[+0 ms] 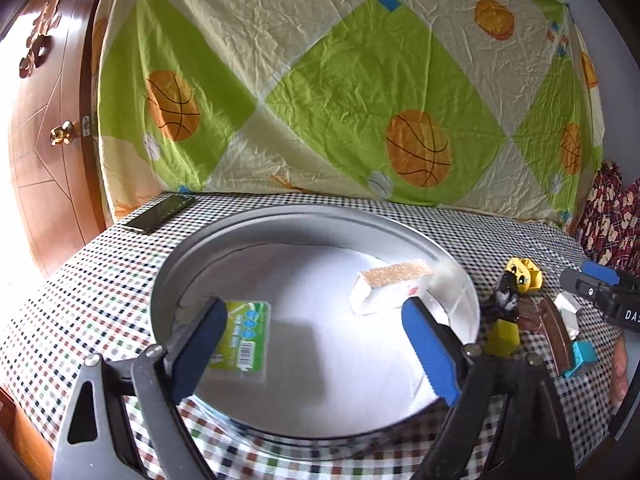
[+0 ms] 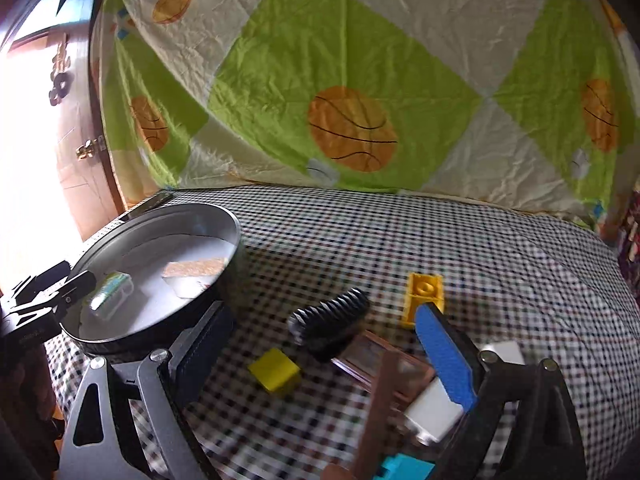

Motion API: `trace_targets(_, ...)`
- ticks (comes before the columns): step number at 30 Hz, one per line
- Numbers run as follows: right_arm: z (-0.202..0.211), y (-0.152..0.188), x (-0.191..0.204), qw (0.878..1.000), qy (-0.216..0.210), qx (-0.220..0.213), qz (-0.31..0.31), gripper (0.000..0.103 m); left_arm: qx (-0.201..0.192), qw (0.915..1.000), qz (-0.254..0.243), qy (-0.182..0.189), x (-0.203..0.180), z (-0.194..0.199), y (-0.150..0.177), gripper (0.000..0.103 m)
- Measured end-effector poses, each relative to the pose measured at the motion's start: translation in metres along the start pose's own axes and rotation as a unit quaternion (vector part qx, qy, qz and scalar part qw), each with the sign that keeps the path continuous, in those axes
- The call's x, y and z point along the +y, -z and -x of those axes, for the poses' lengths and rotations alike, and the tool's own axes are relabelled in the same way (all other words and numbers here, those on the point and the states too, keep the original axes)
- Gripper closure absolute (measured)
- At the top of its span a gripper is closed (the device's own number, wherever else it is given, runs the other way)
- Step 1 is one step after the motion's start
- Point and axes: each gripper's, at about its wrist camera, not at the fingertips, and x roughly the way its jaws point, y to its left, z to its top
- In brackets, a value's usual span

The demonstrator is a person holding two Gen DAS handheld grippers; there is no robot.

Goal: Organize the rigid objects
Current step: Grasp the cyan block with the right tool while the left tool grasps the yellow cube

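A round metal tray (image 1: 172, 280) sits on the checked tablecloth and holds a green-labelled clear box (image 1: 244, 336) and a white block with a sandy top (image 1: 390, 286). My left gripper (image 1: 316, 344) is open and empty, hovering over the tray's near side. My right gripper (image 2: 324, 348) is open and empty above a pile of toys: a black ribbed piece (image 2: 330, 316), a yellow cube (image 2: 275, 369), a yellow brick (image 2: 424, 294), a brown track piece (image 2: 380, 404), a white block (image 2: 434, 410) and a teal brick (image 2: 404, 466). The tray also shows in the right wrist view (image 2: 230, 264).
A phone (image 1: 160, 213) lies at the table's far left corner. A patterned sheet (image 1: 320, 80) hangs behind the table. A wooden door (image 1: 40, 120) is to the left. The toy pile shows in the left wrist view, with a yellow face brick (image 1: 524, 276).
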Motion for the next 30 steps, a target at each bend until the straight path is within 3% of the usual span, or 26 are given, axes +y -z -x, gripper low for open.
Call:
trace_targets(3, 0.013, 0.015, -0.027, 0.999, 0.028, -0.001, -0.021, 0.009, -0.003, 0.9998, 0.0, 0.018, -0.022, 0.004, 0.007, 0.007)
trace_targets(9, 0.026, 0.046, -0.052, 0.997, 0.065, 0.014, -0.027, 0.009, -0.003, 0.9985, -0.016, 0.052, -0.064, 0.01, 0.019, 0.006)
trace_targets(19, 0.024, 0.067, -0.049, 0.998, 0.042, 0.03, -0.028, 0.009, 0.008, 0.995, -0.066, 0.074, -0.106, 0.011, 0.029, 0.006)
trace_targets(22, 0.021, 0.068, -0.046, 0.998, 0.044, 0.041, -0.02, 0.019, 0.006, 0.9946, -0.077, 0.07, -0.112, 0.011, 0.03, 0.006)
trace_targets(30, 0.019, 0.068, -0.047, 0.998, 0.024, 0.048, -0.026, 0.02, 0.007, 0.9919, -0.09, 0.089, -0.128, 0.015, 0.029, 0.006)
